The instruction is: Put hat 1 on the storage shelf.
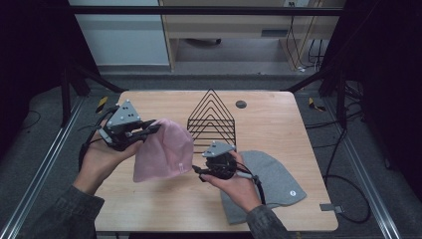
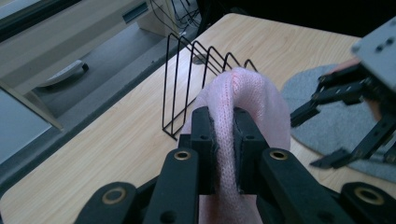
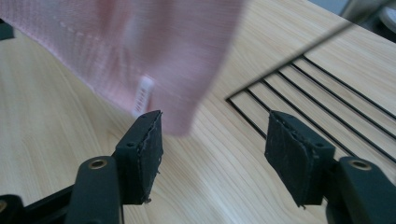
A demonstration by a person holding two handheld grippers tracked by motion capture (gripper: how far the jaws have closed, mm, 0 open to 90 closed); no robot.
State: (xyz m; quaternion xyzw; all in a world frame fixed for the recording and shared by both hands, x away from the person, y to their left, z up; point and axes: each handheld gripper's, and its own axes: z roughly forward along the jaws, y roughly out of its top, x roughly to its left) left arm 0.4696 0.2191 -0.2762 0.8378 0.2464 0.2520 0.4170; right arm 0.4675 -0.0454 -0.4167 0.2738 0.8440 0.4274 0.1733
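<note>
A pink knit hat [image 1: 164, 149] hangs above the wooden table [image 1: 278, 114] at the left. My left gripper [image 1: 151, 129] is shut on its top edge; in the left gripper view the pads [image 2: 205, 140] pinch a fold of the pink hat [image 2: 254, 93]. My right gripper [image 1: 198, 173] is just right of the hat's lower corner, pointing left, with its jaws open and nothing between them. From the right gripper [image 3: 215, 140] I see the hat's hem [image 3: 130, 42] and its white label [image 3: 142, 95] hanging just beyond the left pad. A grey knit hat [image 1: 276, 177] lies flat under my right hand.
A black wire rack [image 1: 211, 117] of peaked dividers stands at the table's middle back, close behind both grippers. A small round grommet [image 1: 241, 104] sits in the tabletop beyond it. Black frame posts and cables flank the table.
</note>
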